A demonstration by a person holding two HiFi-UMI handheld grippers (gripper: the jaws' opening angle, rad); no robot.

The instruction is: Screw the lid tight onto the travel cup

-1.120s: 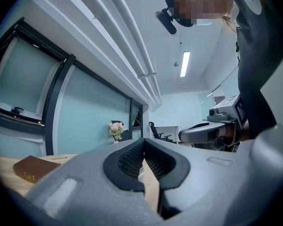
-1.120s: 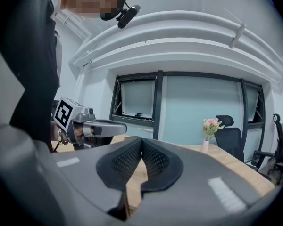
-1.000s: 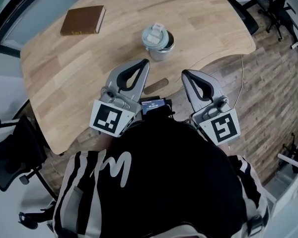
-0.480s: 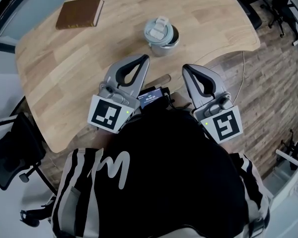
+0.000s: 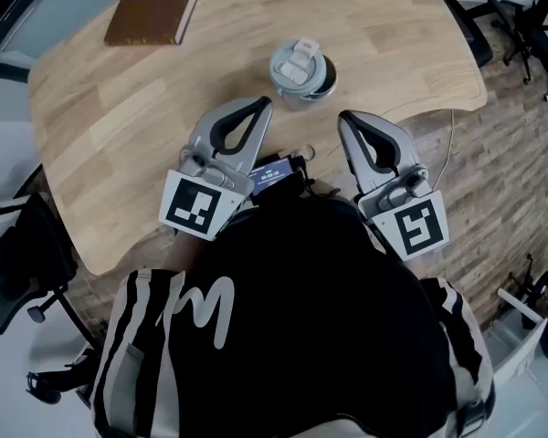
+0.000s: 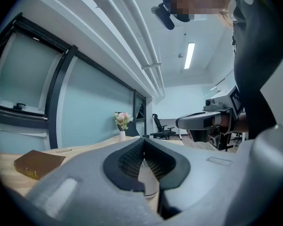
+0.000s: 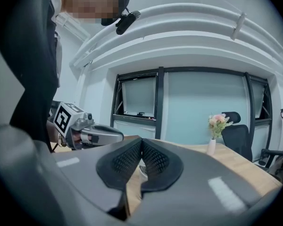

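Well, one travel cup (image 5: 307, 82) stands on the wooden surface (image 5: 164, 117), near the middle and a bit to the far side. It is a round, silver-grey cup. One lid (image 5: 295, 62) sits on top of it. The lid is pale grey-blue with a white flap on top. A dark strip of the cup's rim shows at the lid's right side.

One brown book (image 5: 151, 16) lies flat at the far left of the surface, well apart from the cup. One small vase with pink flowers (image 6: 122, 125) stands far off.

Two grippers are held over the near edge, one on each side. The left hand-held gripper (image 5: 260, 106) has its jaws pressed together with nothing between them. Its tip is near the cup, but not touching it. The right hand-held gripper (image 5: 345, 117) has its jaws together too, and it holds nothing. It is near the cup on the right, and also apart from it. Each one carries one cube with black and white squares. One small dark screen (image 5: 272, 173) shows between them, close to the person.
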